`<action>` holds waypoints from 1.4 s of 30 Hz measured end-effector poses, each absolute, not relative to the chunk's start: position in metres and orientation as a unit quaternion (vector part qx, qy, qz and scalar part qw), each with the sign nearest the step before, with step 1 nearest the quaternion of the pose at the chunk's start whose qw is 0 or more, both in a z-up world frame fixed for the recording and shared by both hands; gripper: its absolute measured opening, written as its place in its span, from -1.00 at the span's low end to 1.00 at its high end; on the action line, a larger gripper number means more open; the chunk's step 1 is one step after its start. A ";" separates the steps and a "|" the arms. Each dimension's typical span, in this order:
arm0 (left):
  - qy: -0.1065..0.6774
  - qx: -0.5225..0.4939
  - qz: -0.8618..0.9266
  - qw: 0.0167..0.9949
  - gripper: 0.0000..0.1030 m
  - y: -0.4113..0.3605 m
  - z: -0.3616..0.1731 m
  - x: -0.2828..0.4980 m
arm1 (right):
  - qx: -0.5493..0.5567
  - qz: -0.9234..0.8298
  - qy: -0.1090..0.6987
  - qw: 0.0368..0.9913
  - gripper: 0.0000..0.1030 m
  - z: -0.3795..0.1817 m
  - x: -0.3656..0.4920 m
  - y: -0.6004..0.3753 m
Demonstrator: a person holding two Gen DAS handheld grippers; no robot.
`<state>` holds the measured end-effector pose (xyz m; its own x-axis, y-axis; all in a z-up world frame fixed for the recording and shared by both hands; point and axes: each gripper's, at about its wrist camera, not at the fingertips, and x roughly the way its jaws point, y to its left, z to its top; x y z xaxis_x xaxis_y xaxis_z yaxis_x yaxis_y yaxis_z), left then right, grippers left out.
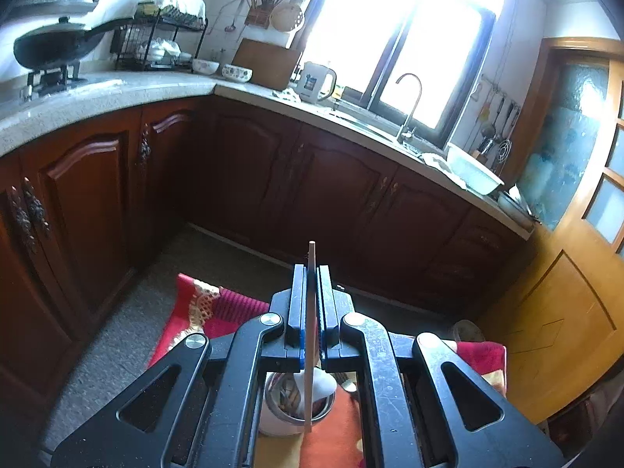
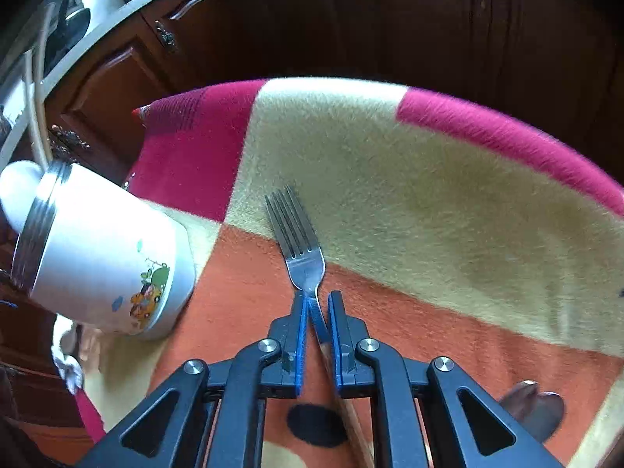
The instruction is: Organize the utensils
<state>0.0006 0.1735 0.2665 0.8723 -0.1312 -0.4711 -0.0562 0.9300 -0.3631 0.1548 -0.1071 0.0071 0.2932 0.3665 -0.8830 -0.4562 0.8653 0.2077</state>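
Left gripper jaws clamp chopstick; right gripper jaws pinch fork neck, cup at 9 o'clock; thin neck may slip free

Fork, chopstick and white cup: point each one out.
fork point(image 2: 300, 251): right wrist view, on the base of the tines.
chopstick point(image 1: 311, 273): left wrist view, on the shaft near its upper end.
white cup point(image 2: 113, 257): right wrist view, on its side wall.

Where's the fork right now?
In the right wrist view, the fork lies on the blanket, its neck between the right gripper fingers, right of the white cup.
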 end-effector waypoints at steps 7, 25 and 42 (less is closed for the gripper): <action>0.254 -0.171 -0.007 0.952 -0.94 0.168 0.254 0.020 | -0.086 0.268 0.516 0.809 -0.72 0.011 0.159 -0.085; 0.262 -0.155 0.000 0.953 -0.94 0.162 0.242 0.025 | 0.029 0.318 0.389 0.864 -0.98 0.108 0.107 -0.137; 0.292 -0.138 -0.002 0.946 -0.94 0.152 0.203 0.028 | 0.066 0.397 0.275 0.873 -0.99 0.209 0.079 -0.073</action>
